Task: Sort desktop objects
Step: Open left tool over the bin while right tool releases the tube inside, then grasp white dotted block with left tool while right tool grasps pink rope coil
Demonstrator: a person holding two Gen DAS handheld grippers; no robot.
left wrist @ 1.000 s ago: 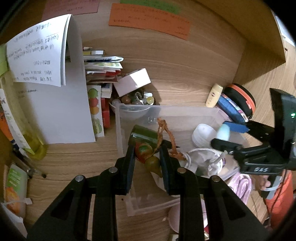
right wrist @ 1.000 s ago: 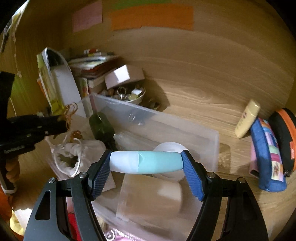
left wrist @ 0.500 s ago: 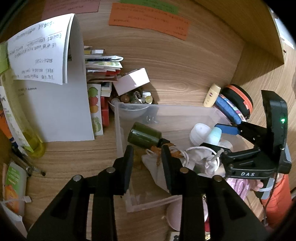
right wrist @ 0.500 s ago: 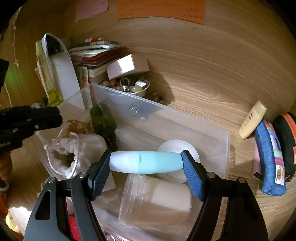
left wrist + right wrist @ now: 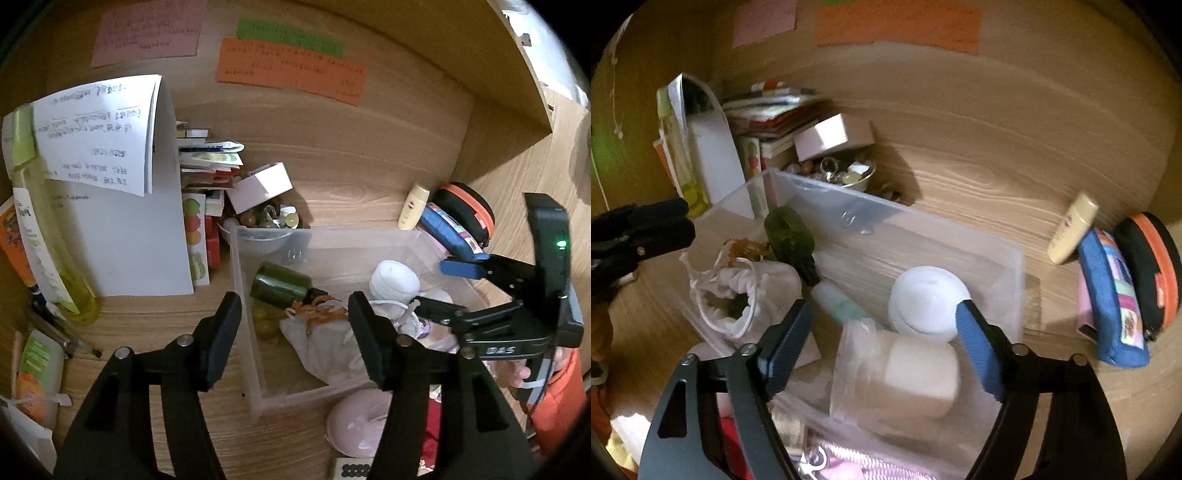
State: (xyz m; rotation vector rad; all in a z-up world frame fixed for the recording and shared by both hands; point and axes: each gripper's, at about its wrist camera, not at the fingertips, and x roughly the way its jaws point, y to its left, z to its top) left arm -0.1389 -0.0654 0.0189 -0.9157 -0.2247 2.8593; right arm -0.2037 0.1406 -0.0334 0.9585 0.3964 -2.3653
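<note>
Left gripper [image 5: 293, 334]: matte black frame, two broad black fingers [image 5: 223, 338] with flat rectangular pads, silver screw at each finger joint, triangular cut-outs in arms.

Right gripper [image 5: 882, 345]: dark grey-black frame, blue ribbed pads on fingers [image 5: 977, 349], silver screws at joints, triangular cut-outs. Seen from left wrist view: white "DAS" lettering on side, black upright housing with lit green lamp, thin cable trailing below.

Person: orange sleeve [image 5: 557, 402] behind right gripper.

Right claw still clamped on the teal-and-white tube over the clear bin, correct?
No. The right claw is empty, its jaws opening; the teal-and-white tube lies in the clear bin by the white pouch. The right wrist view shows it.
</note>
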